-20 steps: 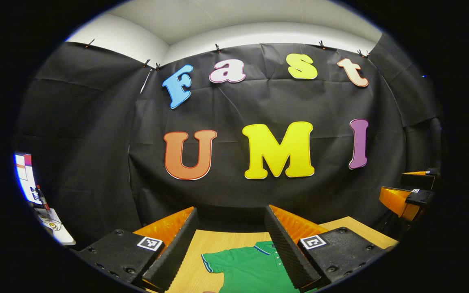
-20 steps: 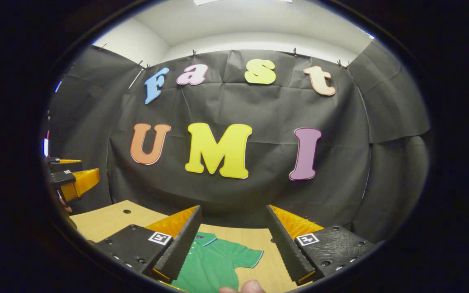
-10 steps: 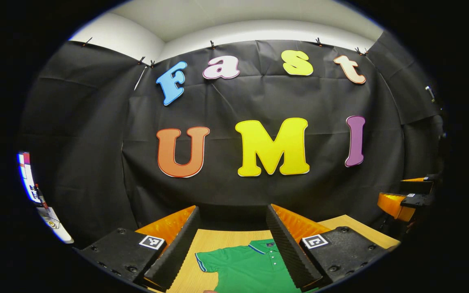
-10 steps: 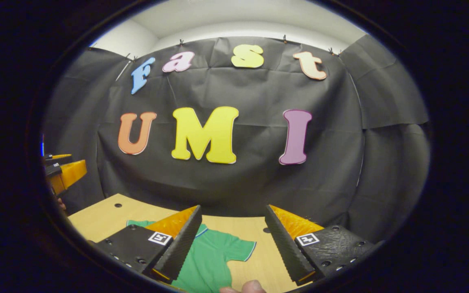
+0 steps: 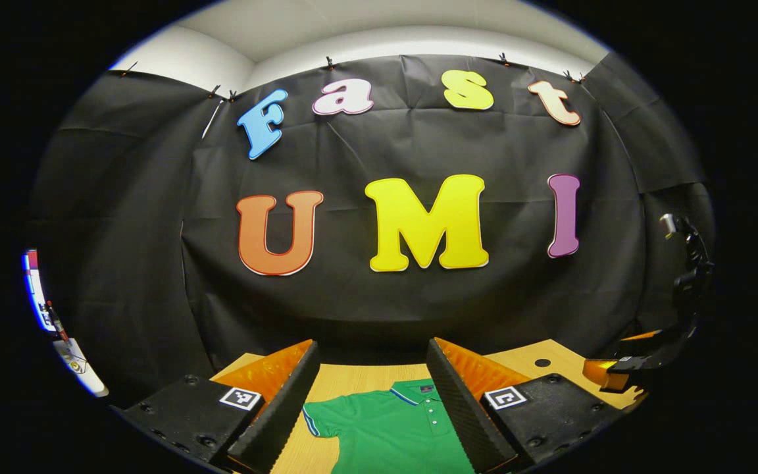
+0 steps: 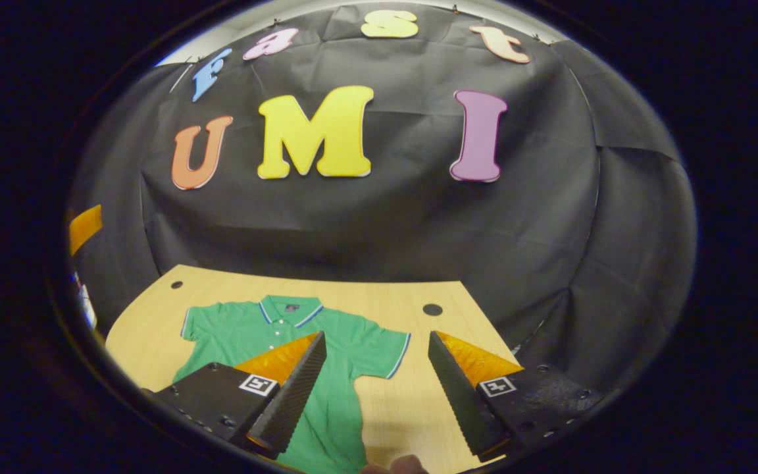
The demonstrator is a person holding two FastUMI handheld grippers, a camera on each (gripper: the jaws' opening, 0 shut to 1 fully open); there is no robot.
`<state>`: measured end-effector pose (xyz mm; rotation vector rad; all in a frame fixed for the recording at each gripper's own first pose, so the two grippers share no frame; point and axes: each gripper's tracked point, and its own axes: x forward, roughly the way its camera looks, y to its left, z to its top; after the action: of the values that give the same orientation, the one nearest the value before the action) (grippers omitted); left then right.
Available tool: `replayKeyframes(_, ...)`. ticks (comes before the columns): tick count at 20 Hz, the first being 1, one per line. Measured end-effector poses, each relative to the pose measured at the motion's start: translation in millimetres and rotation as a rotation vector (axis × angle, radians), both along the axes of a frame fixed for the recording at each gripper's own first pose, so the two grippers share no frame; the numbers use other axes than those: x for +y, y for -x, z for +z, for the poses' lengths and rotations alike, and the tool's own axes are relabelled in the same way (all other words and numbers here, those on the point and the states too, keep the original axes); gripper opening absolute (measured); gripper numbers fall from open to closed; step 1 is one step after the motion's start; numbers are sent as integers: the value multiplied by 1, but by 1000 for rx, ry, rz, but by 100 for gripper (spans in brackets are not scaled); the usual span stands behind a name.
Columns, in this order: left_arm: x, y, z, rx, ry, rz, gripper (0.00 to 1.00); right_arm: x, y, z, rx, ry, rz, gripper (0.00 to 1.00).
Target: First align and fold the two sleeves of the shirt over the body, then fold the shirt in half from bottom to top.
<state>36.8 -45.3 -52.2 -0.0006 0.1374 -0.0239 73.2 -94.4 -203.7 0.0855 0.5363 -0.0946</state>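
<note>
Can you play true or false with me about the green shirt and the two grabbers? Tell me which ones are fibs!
1. The green short-sleeved polo shirt lies flat on the light wooden table. True.
2. Both sleeves are already folded over the body. False: both sleeves are spread out to the sides.
3. The right gripper is open. True: its two fingers stand wide apart with nothing between them.
4. The left gripper is squeezing the shirt's collar. False: it is open, and the shirt merely shows in the gap between its fingers.
5. The shirt's collar has a blue and white trim. True.
6. The table has no holes in it. False: a dark round hole sits near the shirt's sleeve.
</note>
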Motion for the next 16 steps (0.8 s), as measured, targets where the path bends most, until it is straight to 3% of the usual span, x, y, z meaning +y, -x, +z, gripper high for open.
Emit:
replayKeyframes(6, -3, -3, -9, 29, -13, 9, 100, -11, -32, -88, 231, -30, -7, 95)
replayKeyframes(16, 15, -8, -41, 122, -33, 69, 100, -27, -89, -215, 474, -54, -55, 96)
